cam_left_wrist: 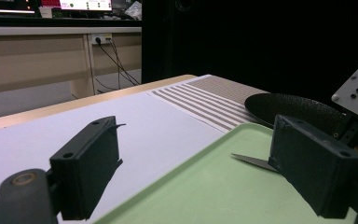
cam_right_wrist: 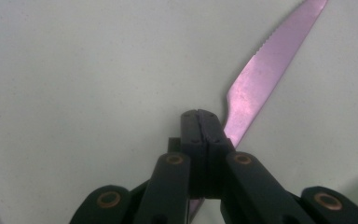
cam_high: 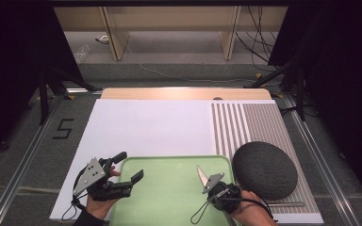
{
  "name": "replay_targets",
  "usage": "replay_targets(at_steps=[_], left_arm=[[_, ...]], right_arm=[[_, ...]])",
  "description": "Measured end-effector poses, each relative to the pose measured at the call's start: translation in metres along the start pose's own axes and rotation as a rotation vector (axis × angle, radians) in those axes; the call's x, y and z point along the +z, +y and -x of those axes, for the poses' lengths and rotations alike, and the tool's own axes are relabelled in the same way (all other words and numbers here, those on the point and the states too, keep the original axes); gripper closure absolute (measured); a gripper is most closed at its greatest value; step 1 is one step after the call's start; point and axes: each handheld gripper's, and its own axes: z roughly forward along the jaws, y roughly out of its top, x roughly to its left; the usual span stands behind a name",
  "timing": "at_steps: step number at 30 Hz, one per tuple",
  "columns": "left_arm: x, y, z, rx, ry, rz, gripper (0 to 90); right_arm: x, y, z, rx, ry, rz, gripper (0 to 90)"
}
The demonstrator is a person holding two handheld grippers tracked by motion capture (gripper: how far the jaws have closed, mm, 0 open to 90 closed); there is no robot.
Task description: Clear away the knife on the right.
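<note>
The right gripper (cam_high: 210,187) clamped a knife (cam_high: 201,174) over the green tray (cam_high: 169,197) — blade pointing toward its far rim — while the left gripper (cam_high: 127,167) hung wide open at the tray's left edge, holding nothing.

Pale green tray (cam_high: 169,188), silver knife (cam_high: 201,174), black grippers (cam_high: 127,172), dark grey speckled bowl (cam_high: 264,169), white mat (cam_high: 146,127), grey-white striped panel (cam_high: 245,122).

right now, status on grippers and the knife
Right gripper shut on knife, over green tray. Left gripper open at tray's left edge. Dark bowl close by on the right.
</note>
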Motion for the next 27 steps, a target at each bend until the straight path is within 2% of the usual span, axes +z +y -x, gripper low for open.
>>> replay_targets(at_steps=[1, 2, 5, 6, 7, 9, 12, 14, 16, 24, 26, 27], left_arm=[[0.000, 0.000, 0.000, 0.000, 0.000, 0.001, 15.2], [0.000, 0.000, 0.000, -0.001, 0.000, 0.002, 15.2], [0.000, 0.000, 0.000, 0.000, 0.001, 0.000, 15.2], [0.000, 0.000, 0.000, 0.001, 0.000, 0.000, 15.2], [0.000, 0.000, 0.000, 0.000, 0.001, 0.000, 15.2], [0.000, 0.000, 0.000, -0.001, 0.001, 0.000, 15.2], [0.000, 0.000, 0.000, 0.000, 0.001, 0.001, 15.2], [0.000, 0.000, 0.000, 0.001, 0.001, 0.001, 15.2], [0.000, 0.000, 0.000, 0.001, 0.001, 0.001, 15.2], [0.000, 0.000, 0.000, 0.000, 0.002, 0.000, 15.2], [0.000, 0.000, 0.000, 0.000, 0.002, 0.000, 15.2], [0.000, 0.000, 0.000, 0.000, 0.002, 0.000, 15.2]], right_arm=[[0.000, -0.001, 0.002, -0.012, -0.003, -0.003, 90.0], [-0.001, -0.001, 0.002, 0.007, -0.003, -0.004, 90.0], [-0.001, -0.002, 0.004, 0.018, -0.010, -0.011, 90.0], [-0.001, -0.003, 0.006, 0.001, -0.013, -0.003, 90.0], [-0.001, -0.004, 0.007, 0.003, -0.016, -0.005, 90.0], [-0.002, -0.005, 0.007, 0.025, -0.015, -0.016, 90.0], [-0.003, -0.006, 0.011, 0.014, -0.020, -0.017, 90.0], [-0.004, -0.007, 0.011, 0.041, -0.019, -0.027, 90.0], [-0.003, -0.008, 0.013, 0.027, -0.026, -0.027, 90.0], [-0.006, -0.012, 0.015, 0.068, -0.028, -0.047, 90.0], [-0.006, -0.014, 0.017, 0.053, -0.029, -0.041, 90.0], [-0.006, -0.015, 0.016, 0.067, -0.028, -0.044, 90.0]])
